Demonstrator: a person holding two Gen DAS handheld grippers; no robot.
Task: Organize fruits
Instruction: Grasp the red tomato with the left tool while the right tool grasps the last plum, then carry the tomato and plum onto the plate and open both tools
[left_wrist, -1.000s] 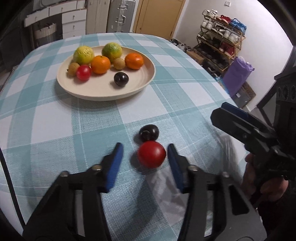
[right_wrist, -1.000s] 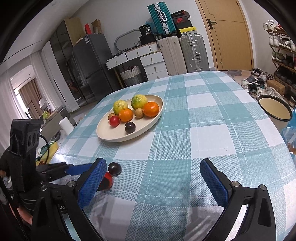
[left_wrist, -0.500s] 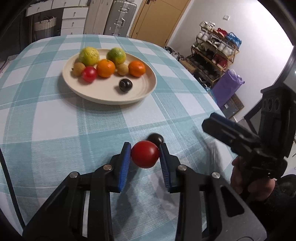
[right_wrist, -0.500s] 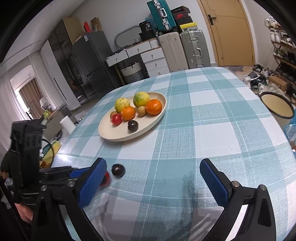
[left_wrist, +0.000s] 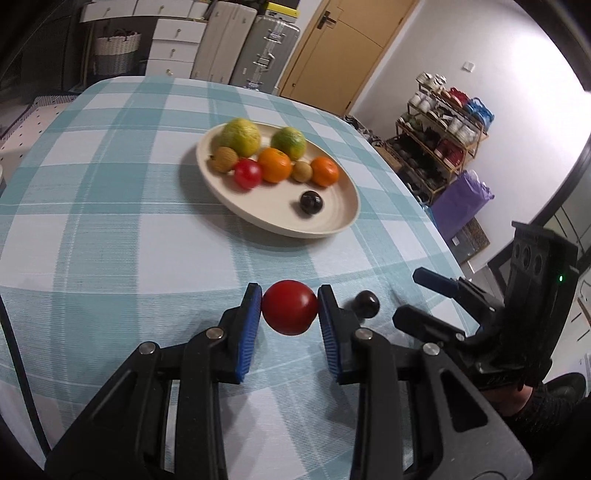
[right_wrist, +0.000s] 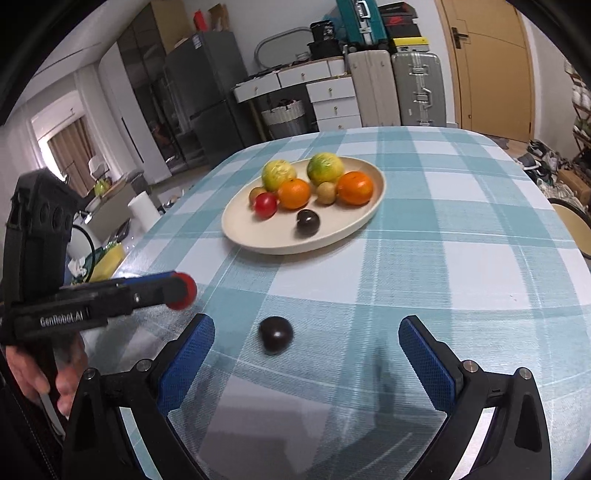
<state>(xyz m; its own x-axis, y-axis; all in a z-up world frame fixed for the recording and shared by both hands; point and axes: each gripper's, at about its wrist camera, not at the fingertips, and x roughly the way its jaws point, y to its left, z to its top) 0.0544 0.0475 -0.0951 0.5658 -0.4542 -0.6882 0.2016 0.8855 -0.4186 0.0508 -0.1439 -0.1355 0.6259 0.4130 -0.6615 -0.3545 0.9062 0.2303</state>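
My left gripper (left_wrist: 290, 308) is shut on a red tomato (left_wrist: 289, 307) and holds it above the checked tablecloth; it also shows in the right wrist view (right_wrist: 181, 291). A dark plum (right_wrist: 276, 335) lies on the cloth, just right of the tomato in the left wrist view (left_wrist: 366, 303). My right gripper (right_wrist: 306, 343) is open and empty, with the plum between and a little ahead of its fingers. A cream plate (left_wrist: 332, 218) further back holds several fruits: two green-yellow citrus, two oranges, a red tomato, brown fruits and a dark plum (left_wrist: 311, 201).
The table edge drops off close on the right in the left wrist view (left_wrist: 436, 236). A purple bag (left_wrist: 461, 203) and a shoe rack (left_wrist: 443, 125) stand beyond it. Drawers and suitcases (right_wrist: 413, 88) stand behind the table.
My left gripper closed on the red tomato and lifted it off the cloth, away from the plum. My right gripper moved in toward the plum, still open.
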